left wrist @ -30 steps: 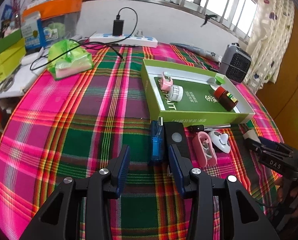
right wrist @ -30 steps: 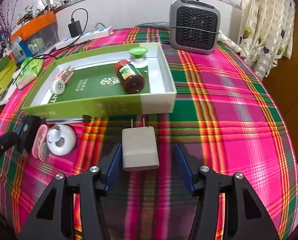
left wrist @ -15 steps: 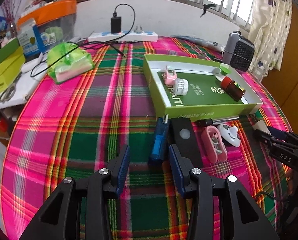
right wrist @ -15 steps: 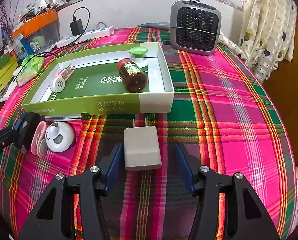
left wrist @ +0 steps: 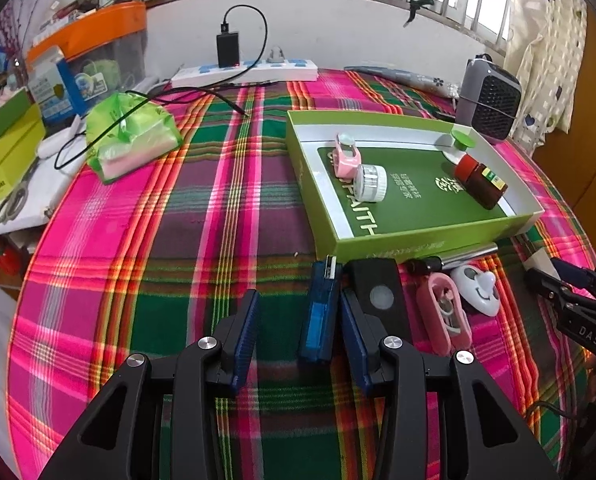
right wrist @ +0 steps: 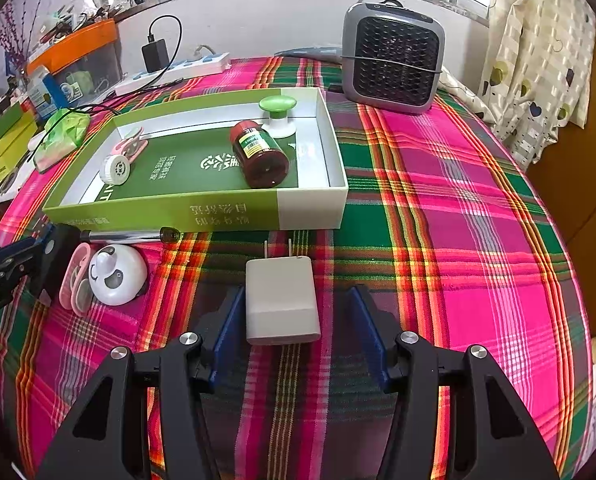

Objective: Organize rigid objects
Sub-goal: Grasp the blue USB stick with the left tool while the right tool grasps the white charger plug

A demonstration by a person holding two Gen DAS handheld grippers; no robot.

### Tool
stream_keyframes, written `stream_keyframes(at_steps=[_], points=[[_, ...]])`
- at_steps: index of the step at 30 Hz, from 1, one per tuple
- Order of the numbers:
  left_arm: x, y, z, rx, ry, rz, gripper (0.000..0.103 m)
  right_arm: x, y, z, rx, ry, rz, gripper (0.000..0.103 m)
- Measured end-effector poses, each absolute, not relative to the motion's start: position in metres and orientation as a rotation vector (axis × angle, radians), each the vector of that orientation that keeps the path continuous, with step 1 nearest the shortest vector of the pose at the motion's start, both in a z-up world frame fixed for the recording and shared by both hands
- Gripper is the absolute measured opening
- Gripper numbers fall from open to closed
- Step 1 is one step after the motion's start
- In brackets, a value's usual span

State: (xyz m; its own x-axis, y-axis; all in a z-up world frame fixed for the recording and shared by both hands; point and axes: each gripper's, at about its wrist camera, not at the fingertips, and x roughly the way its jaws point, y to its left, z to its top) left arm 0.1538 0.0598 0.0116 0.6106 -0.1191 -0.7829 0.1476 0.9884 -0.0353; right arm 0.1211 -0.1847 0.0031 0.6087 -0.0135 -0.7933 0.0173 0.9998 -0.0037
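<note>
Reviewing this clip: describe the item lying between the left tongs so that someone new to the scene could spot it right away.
Find the green tray on the plaid cloth; a row of small items lies along its near wall. At the row's left end, between the open left tongs, lies a translucent blue USB stick. Its neighbour is a black block with a round grey button.

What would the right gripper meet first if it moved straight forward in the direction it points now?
Probably the white charger, already lying between the open right gripper fingers. Beyond it stands the near wall of the green box.
</note>
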Motion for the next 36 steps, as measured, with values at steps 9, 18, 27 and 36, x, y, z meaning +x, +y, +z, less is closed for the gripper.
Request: stream_keyframes(at_steps=[9, 18, 27, 36], points=[[0.156, 0.063, 0.007, 0.060, 0.910, -0.105, 0.039, 0.122, -0.186, 0.002, 0.005, 0.906, -0.008, 0.054], [0.158, 0.062, 0.007, 0.062, 0.907, -0.092, 0.039, 0.122, -0.187, 0.002, 0.004, 0.904, -0.005, 0.054], [0.156, 0.065, 0.006, 0.070, 0.898, -0.049, 0.039, 0.122, -0.187, 0.002, 0.009, 0.903, 0.001, 0.054], [0.154, 0.069, 0.006, 0.052, 0.893, -0.033, 0.031, 0.122, -0.190, 0.003, 0.022, 0.900, 0.009, 0.054]])
